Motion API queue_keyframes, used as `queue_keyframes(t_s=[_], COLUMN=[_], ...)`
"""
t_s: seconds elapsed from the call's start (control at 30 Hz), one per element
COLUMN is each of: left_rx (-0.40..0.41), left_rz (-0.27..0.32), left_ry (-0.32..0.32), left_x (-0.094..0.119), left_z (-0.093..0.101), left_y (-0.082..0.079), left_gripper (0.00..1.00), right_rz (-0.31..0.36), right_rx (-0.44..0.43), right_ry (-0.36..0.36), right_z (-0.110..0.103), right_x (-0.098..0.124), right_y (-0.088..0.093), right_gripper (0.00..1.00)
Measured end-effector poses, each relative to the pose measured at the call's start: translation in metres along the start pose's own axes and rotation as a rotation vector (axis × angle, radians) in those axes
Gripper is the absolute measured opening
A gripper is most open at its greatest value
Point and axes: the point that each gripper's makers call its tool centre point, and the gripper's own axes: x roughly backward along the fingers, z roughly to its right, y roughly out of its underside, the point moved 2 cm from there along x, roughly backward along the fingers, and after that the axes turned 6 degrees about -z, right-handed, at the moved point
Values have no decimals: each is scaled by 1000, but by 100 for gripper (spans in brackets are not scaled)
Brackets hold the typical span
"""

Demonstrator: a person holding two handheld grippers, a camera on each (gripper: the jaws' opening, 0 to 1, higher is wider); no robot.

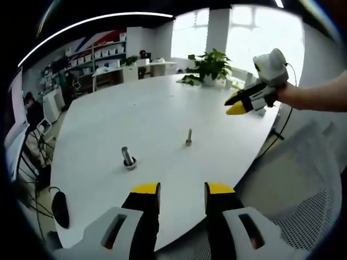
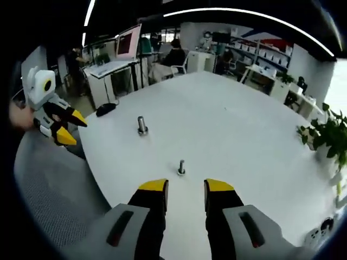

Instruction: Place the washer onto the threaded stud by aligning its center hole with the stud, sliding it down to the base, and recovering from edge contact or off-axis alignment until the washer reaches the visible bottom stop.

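We see two upright metal pieces on the white table (image 1: 162, 108): a thicker stud with a wider base (image 1: 128, 158) and a thinner threaded stud (image 1: 188, 137), well apart from each other. In the left gripper view the left gripper (image 1: 182, 190) hangs near the table edge with its yellow-tipped jaws parted and nothing between them, the thick stud ahead to its left, the thin one farther ahead. In the right gripper view the right gripper (image 2: 185, 188) is likewise spread and empty, with the thin stud just beyond its tips and the thicker one farther off. We cannot make out a separate washer; whether a ring sits at either base is too small to tell. A potted plant (image 1: 209, 66) stands at the far edge, a mesh chair (image 1: 303, 184) beside the table.
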Motion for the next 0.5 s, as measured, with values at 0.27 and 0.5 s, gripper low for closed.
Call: queue_keyframes(t_s=[0.27,0.5], left_rx=[8,81], left_rz=[38,84], left_ry=[-30,-95], left_x=[5,11], left_z=[-2,-19], left_y=[-6,-11], left_gripper=[32,35], right_rz=[68,152], right_rx=[-96,-108], right_ry=[25,-13], right_z=[9,8], right_x=[30,49], right_y=[2,2], right_gripper=[30,37])
